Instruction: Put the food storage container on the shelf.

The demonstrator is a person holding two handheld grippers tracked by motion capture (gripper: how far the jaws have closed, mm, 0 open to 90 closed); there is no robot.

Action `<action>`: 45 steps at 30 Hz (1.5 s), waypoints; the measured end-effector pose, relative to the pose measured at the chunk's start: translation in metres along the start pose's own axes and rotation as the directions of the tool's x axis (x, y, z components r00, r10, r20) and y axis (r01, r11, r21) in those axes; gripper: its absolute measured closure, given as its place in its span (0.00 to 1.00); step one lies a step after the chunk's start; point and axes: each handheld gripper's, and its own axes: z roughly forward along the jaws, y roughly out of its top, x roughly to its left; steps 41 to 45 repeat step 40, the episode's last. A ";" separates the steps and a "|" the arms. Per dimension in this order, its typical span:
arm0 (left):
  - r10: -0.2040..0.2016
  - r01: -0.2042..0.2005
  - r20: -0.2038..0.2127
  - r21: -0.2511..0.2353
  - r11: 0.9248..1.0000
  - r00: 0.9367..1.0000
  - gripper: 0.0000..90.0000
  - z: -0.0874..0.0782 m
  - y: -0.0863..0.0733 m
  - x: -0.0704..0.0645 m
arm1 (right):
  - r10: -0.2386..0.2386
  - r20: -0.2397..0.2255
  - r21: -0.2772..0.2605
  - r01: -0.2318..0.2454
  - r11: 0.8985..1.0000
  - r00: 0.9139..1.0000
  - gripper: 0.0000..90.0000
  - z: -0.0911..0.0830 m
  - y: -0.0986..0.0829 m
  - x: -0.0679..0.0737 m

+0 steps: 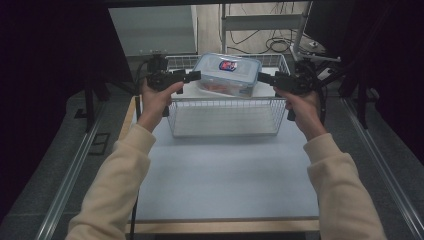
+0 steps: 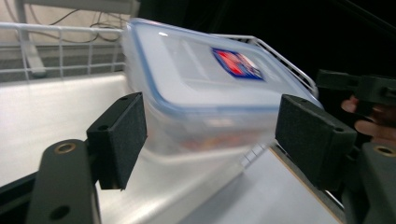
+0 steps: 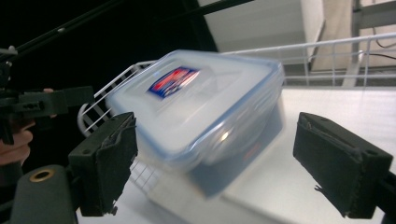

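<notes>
Dark curtains are flanking the bench (image 1: 225, 175), where a wire basket (image 1: 225, 117) is standing. Above it a lidded box (image 1: 227, 75) is hanging tilted, blurred, between the left tongs (image 1: 192, 76) and right tongs (image 1: 265, 78). Both tongs are gaping wide; whether their pads are touching the box is unclear.

This looks like a lab or recording booth, not a home. The bench (image 1: 225, 180) is a plain pale board with a wooden edge, set on a frame between metal rails (image 1: 70, 170) that run along a grey carpeted floor. Dark curtains (image 1: 45, 75) close off the left and right sides. At the far end, loose cables (image 1: 260, 37) lie on a wooden floor beside a metal stand (image 1: 260, 22), with a white cabinet (image 1: 155, 30) to the far left.
</notes>
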 end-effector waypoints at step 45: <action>0.071 -0.085 0.078 0.200 0.976 0.994 0.24 -0.037 -0.212 -0.023 | -0.221 -0.063 0.116 0.227 0.967 0.973 0.14 -0.078 -0.199 -0.006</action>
